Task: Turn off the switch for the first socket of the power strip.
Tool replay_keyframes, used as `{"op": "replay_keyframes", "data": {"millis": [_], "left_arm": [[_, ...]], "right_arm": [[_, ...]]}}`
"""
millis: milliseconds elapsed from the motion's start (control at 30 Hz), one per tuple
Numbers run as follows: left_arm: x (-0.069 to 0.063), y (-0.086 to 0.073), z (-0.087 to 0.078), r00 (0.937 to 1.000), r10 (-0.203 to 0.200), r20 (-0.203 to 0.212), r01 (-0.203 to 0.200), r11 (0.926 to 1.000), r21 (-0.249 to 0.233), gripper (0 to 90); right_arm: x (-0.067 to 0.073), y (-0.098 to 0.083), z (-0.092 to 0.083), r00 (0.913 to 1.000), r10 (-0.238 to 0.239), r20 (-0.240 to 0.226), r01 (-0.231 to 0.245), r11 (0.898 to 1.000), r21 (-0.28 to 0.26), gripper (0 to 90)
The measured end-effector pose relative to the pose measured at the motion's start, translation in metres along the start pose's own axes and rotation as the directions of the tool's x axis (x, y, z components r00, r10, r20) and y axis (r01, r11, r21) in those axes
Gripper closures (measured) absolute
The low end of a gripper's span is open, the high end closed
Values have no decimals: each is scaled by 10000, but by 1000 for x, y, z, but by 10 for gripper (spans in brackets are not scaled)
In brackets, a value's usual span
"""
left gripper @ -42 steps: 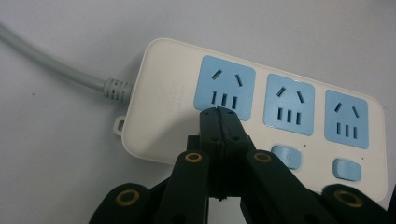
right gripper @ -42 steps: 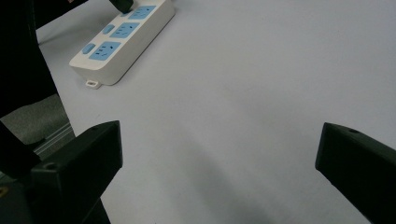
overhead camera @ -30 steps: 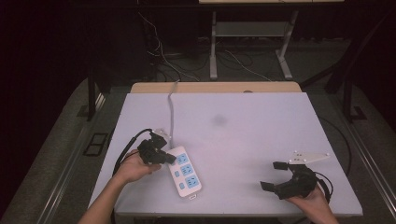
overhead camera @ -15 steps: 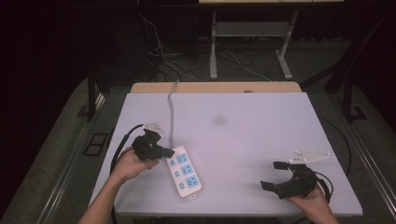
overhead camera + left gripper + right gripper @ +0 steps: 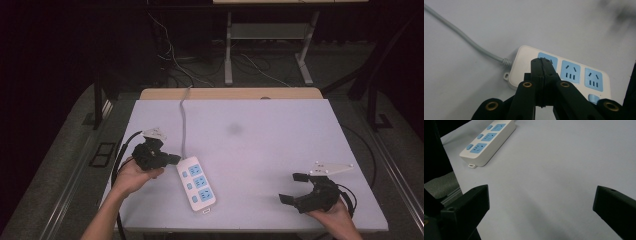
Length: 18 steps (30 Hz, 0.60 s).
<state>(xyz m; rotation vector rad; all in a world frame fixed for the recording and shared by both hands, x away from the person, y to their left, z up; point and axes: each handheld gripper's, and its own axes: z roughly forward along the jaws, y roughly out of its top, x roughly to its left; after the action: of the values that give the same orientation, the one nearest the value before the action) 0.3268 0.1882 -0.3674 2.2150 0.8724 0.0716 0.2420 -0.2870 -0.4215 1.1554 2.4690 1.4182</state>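
Progress looks early: left claw, jaws pressed together, empty, touches the cord end of the 3-socket power strip on the worktop; right claw waits spread wide, well apart.

I can read no text, brand, number or sign anywhere in my views. The white power strip near the table's front-left part shows plain blue socket faces with slots only and no lettering that I can make out. There may be fine print on its casing, but at this sharpness I cannot tell.
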Motion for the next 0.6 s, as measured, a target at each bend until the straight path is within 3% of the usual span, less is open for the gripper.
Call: {"op": "replay_keyframes", "data": {"millis": [333,600], "left_arm": [[-3,-6,-21,9991,-296,-300,273,9969,-739,882],[-5,-20,-35,9956,-848,-401,766,9816,-1751,851]], "right_arm": [[0,0,0,10000,8,-36,-8,10000,-36,4],[1,0,1,10000,-37,-79,37,10000,-11,4]]}}
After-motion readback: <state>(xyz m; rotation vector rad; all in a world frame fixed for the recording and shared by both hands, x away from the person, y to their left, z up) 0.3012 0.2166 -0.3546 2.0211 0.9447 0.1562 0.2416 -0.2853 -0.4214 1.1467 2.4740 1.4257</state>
